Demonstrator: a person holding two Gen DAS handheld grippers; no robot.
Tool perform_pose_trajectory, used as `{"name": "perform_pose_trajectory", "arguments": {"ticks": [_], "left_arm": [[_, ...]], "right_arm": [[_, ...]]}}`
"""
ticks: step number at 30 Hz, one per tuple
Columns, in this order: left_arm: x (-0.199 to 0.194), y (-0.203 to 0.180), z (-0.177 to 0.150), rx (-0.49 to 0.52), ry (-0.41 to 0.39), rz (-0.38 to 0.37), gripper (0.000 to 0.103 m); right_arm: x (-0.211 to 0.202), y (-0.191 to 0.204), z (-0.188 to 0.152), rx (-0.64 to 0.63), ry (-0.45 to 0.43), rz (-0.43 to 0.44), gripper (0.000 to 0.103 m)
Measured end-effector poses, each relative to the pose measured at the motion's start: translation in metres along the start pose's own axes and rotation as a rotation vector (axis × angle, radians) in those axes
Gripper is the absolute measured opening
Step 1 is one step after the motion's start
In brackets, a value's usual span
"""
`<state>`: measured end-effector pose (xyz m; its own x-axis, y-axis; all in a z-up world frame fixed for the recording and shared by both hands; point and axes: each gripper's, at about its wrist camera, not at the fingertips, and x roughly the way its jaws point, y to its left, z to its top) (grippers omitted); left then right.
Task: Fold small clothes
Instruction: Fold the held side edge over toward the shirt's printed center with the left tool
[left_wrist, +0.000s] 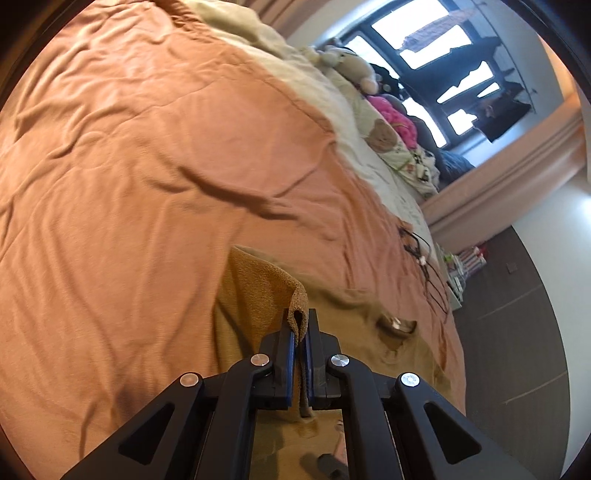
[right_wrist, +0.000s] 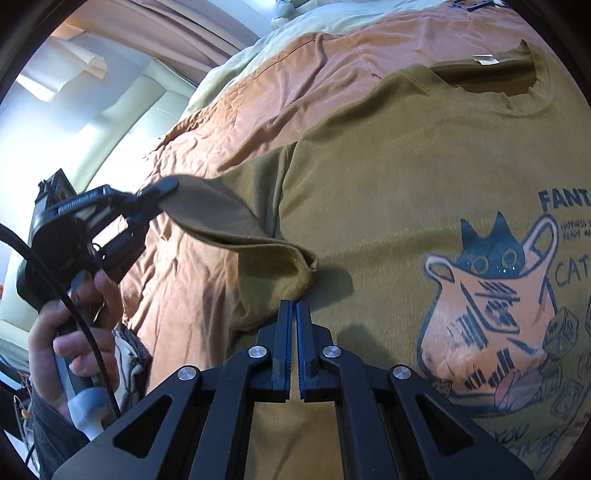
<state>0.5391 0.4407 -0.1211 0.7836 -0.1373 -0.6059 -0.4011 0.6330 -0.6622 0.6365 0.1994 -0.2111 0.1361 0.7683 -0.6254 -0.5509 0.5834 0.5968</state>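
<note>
Left hand (right_wrist: 74, 332) wrapped around the grey handle at the frame's left edge, a black cable running across its knuckles, and the left gripper (right_wrist: 162, 188) angled out over the bed with the tip of the sleeve (right_wrist: 221, 214) pinched in its jaws. From its own camera the left gripper (left_wrist: 300, 325) shows it plainly: black fingers with blue pads clamped on a folded edge of mustard fabric, a nubbly, terry-looking weave pushing up between the tips. That sleeve is lifted off the bed, stretched taut into a long flap from the shoulder seam, its cuff end curling open into a soft tube. The right gripper (right_wrist: 293, 310) points down onto the T-shirt (right_wrist: 388, 177), jaws drawn together with only a sliver of gap; its tips sit at the fabric just below the curled cuff, and whether they have nipped any cloth cannot be made out. The T-shirt lies spread front-up on the orange bedspread (left_wrist: 129, 166), smooth matte knit, round neckline at the far end, with a cartoon print (right_wrist: 491, 306) of a black cat in an orange bag. The bedspread is thin and rumpled into long creases, with a pale cream sheet (left_wrist: 332, 92) beyond it.
</note>
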Motion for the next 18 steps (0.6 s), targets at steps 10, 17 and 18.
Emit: {"name": "perform_pose_trajectory", "arguments": {"ticks": [10, 17, 18], "left_arm": [[0.030, -0.039, -0.007, 0.071, 0.063, -0.055, 0.004], [0.050, -0.059, -0.022, 0.137, 0.142, -0.080, 0.005], [0.051, -0.060, -0.023, 0.140, 0.152, -0.075, 0.009]], "right_arm": [[-0.006, -0.020, 0.005, 0.042, 0.031, -0.021, 0.000], [-0.003, -0.037, 0.008, 0.087, 0.070, -0.024, 0.013], [-0.003, -0.038, 0.007, 0.088, 0.075, -0.028, 0.027]]}}
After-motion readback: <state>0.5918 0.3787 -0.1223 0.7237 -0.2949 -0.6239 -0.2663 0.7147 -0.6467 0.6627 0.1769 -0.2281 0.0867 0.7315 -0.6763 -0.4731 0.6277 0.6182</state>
